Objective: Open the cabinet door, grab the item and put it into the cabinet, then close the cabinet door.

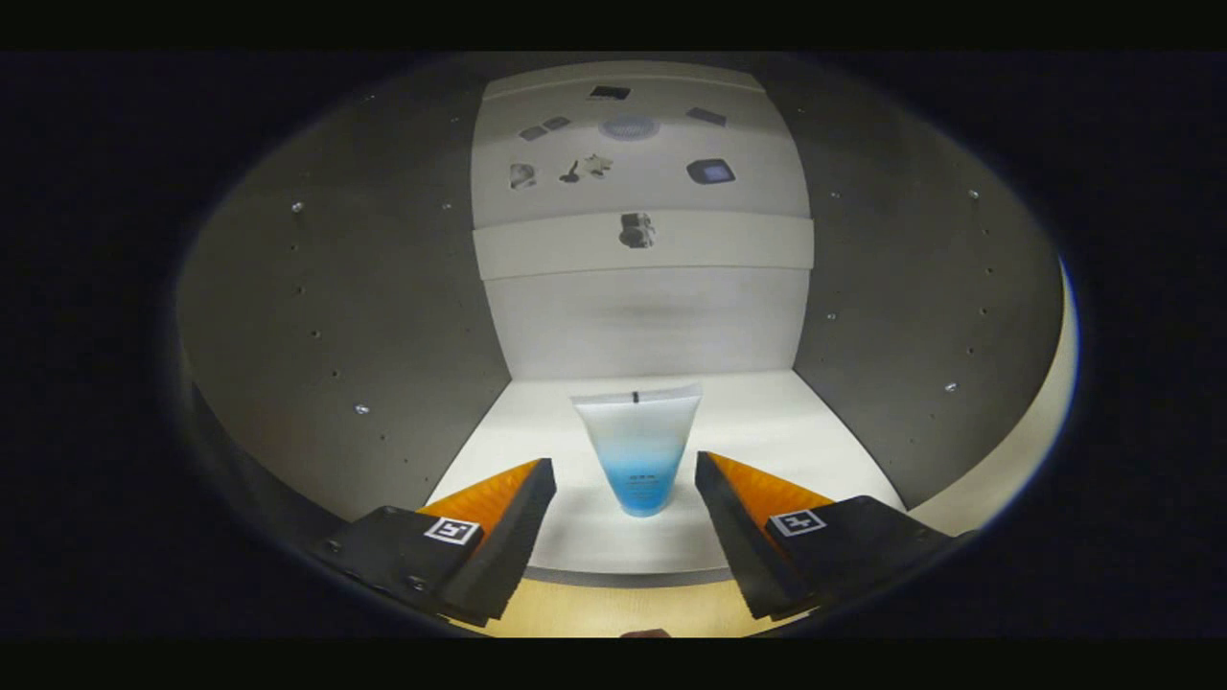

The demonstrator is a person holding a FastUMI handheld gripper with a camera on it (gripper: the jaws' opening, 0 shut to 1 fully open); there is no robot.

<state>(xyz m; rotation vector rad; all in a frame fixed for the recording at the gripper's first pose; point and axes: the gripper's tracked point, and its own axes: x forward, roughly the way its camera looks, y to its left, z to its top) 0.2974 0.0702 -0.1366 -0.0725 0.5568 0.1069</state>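
Note:
A soft tube (639,450), white at its crimped top and blue toward the cap, stands upright on its cap on the white floor (767,412) of the cabinet. My gripper (625,462) is open at the cabinet's mouth. The tube stands between the two fingertips, with a clear gap on each side and neither finger touching it. The left finger (498,522) and the right finger (757,517) reach just over the front edge of the cabinet floor.
Grey side walls (383,316) (911,316) with rows of small holes close the cabinet in on both sides. A pale back panel (642,316) rises behind the tube, with several small dark marks higher up. A yellow wooden surface (613,609) lies below the floor's front edge.

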